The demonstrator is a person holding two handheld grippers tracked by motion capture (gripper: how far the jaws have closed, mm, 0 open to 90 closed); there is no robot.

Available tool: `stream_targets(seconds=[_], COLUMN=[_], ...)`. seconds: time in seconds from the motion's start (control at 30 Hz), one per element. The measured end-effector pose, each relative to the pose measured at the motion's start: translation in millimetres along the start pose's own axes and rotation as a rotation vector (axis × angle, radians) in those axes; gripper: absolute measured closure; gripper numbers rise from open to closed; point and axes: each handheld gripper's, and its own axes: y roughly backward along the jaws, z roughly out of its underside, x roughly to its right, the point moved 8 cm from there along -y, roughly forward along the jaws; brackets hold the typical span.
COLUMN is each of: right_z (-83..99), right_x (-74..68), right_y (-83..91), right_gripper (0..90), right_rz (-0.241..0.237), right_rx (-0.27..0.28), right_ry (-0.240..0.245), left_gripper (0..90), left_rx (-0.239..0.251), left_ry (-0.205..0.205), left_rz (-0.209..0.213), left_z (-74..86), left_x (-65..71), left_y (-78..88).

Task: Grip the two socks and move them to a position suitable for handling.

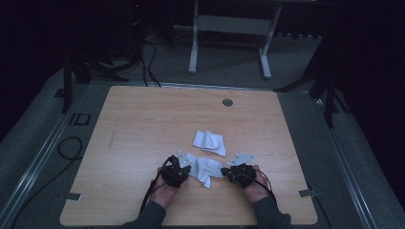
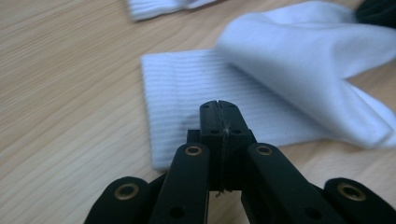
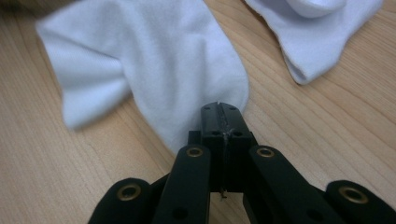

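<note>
White cloth is the main thing on the wooden worktop (image 1: pixel 143 124): two socks lie toward its near middle. The nearer sock (image 1: pixel 204 170) sits crumpled between the two grippers, and the farther sock (image 1: pixel 209 142) rests just beyond it, apart from both grippers.

At the left, the left gripper (image 1: pixel 184 169) is held in the person's left hand (image 1: pixel 165 191), right at the left edge of the nearer sock. In the left gripper view its fingers (image 2: pixel 211 122) are pressed together with no gap, tips over the ribbed cuff of the nearer sock (image 2: pixel 187 93), whose smoother part folds over toward the right. Whether any cloth is pinched between them cannot be told; the tips look bare. A strip of the farther sock (image 2: pixel 159 5) shows at the top edge.

At the right, the right gripper (image 1: pixel 224 170) is held in the right hand (image 1: pixel 255 190), at the right edge of the same sock. In the right gripper view its fingers (image 3: pixel 231 122) are likewise closed flat against each other, tips at the rounded end of the nearer sock (image 3: pixel 154 60), with bare wood to their right. The farther sock (image 3: pixel 317 42) lies at the upper right there, apart from the nearer one.

A small round grey disc (image 1: pixel 228 102) is set in the far part of the worktop.
</note>
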Motion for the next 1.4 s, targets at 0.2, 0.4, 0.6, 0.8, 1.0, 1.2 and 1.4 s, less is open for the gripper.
stream_targets(seconds=[0.2, 0.4, 0.6, 0.8, 1.0, 1.2, 1.4], right_z=[0.7, 1.9, 2.9, 4.8, 5.1, 5.1, 5.2], right_x=[0.1, 0.8, 1.6, 2.7, 2.6, 2.6, 2.6], right_y=[0.6, 1.6, 2.6, 4.6, 4.9, 4.9, 5.2], right_gripper=[89.8, 89.8, 89.8, 89.7, 89.7, 89.7, 89.6], right_rz=[-0.006, -0.017, -0.024, -0.032, -0.034, -0.032, -0.036], right_rx=[0.001, 0.002, 0.0, -0.005, -0.006, -0.005, -0.007], right_ry=[-0.001, -0.004, -0.006, -0.011, -0.013, -0.012, -0.01], left_gripper=[89.7, 89.6, 89.6, 89.4, 88.0, 87.9, 88.6], left_rx=[-0.02, -0.044, -0.063, -0.072, -0.006, -0.001, -0.043], left_ry=[0.071, 0.106, 0.128, 0.15, 0.108, 0.0, -0.033], left_rz=[-0.042, -0.081, -0.135, -0.178, -0.093, 0.009, 0.031], left_z=[7.5, 13.9, 19.4, 22.9, 9.0, 0.5, 7.6], left_x=[-26.0, -49.8, -71.4, -83.9, -57.4, -15.4, -2.9], left_y=[6.2, 11.6, 16.0, 19.1, 24.8, 18.8, 9.1])
